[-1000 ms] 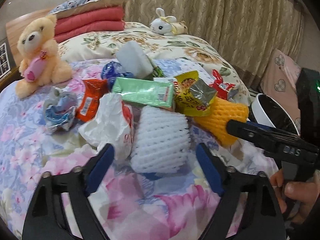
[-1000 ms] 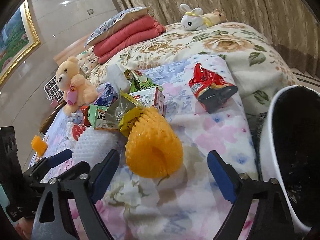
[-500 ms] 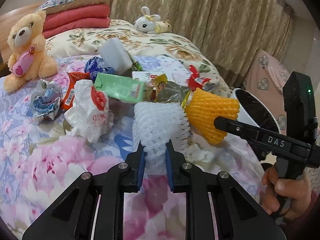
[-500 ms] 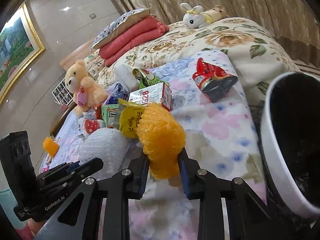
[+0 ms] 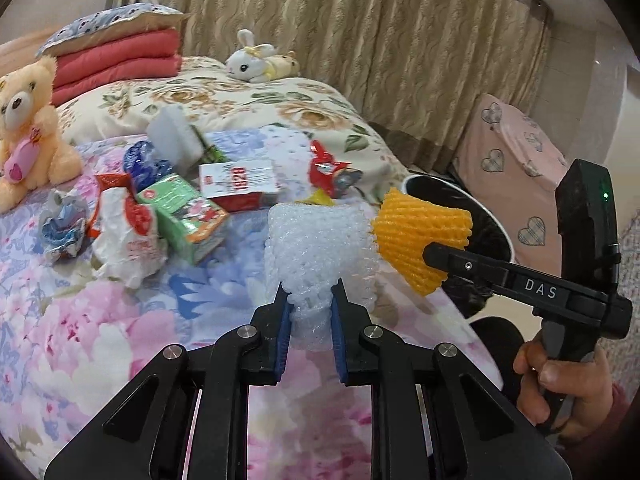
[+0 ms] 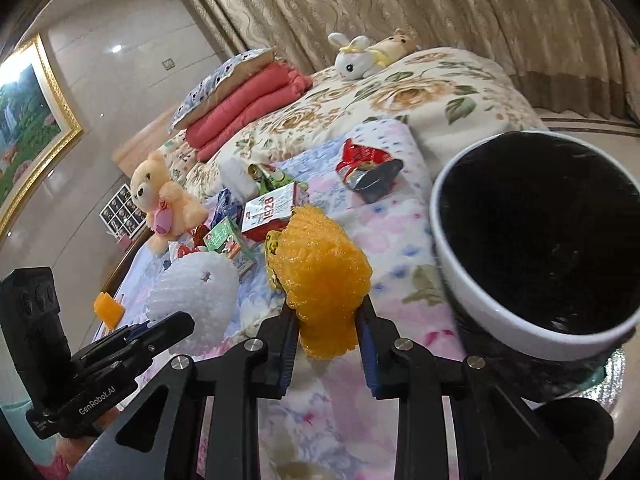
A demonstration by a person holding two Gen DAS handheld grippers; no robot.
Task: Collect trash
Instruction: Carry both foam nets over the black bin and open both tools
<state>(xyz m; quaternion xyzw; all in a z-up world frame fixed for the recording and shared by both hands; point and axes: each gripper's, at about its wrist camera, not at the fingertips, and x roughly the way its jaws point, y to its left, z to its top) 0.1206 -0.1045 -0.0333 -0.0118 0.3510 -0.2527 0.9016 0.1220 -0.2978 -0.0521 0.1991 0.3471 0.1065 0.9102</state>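
Observation:
My left gripper (image 5: 309,298) is shut on a white foam fruit net (image 5: 320,248), held just above the floral bedspread. To its right, my right gripper (image 6: 326,312) is shut on an orange foam fruit net (image 6: 320,276), with a yellow wrapper stuck at its back. The orange net (image 5: 418,236) hangs beside the white bin with a black liner (image 6: 492,308), which stands at the bed's right edge. The white net (image 6: 196,296) and the left gripper's body show at lower left in the right wrist view.
More litter lies on the bed: a green carton (image 5: 184,212), a red-and-white box (image 5: 240,182), a red wrapper (image 5: 330,170), a crumpled white bag (image 5: 128,240), a foil ball (image 5: 64,224). A teddy bear (image 5: 24,128), plush rabbit (image 5: 256,60) and folded red quilts (image 5: 116,64) sit behind.
Both grippers went from open to shut, the left on the white net and the right on the orange net. Both nets have since been lifted and carried right, toward the bin.

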